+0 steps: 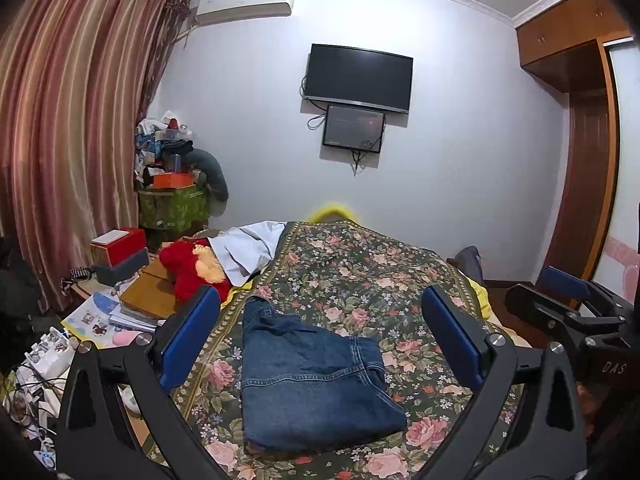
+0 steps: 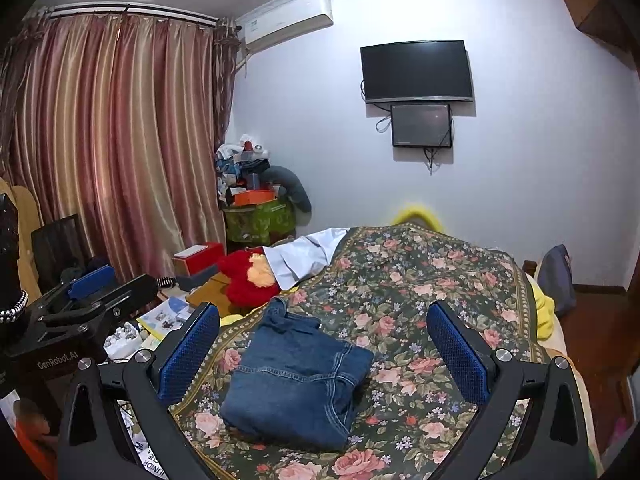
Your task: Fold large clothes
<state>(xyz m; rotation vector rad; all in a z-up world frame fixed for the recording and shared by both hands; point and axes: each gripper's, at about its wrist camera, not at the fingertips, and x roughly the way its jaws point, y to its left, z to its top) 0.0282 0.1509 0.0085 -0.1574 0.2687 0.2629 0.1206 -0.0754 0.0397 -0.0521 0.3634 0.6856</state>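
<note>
— Where do the jeans (image 1: 312, 376) lie?
— Folded into a compact denim bundle on the floral bedspread (image 1: 360, 276), near its front edge, between both pairs of blue pads.
— And the tongs?
— The left gripper (image 1: 320, 332) and right gripper (image 2: 324, 344) both stand wide apart, holding nothing, above the cloth.
— Beyond?
— A red plush toy (image 2: 248, 276) at the bed's left; a dark television (image 2: 416, 70) on the wall.

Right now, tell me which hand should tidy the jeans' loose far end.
Probably left. The jeans trail their loose end toward the left side, nearer the left gripper; both grippers, including the right gripper, are open.
</note>
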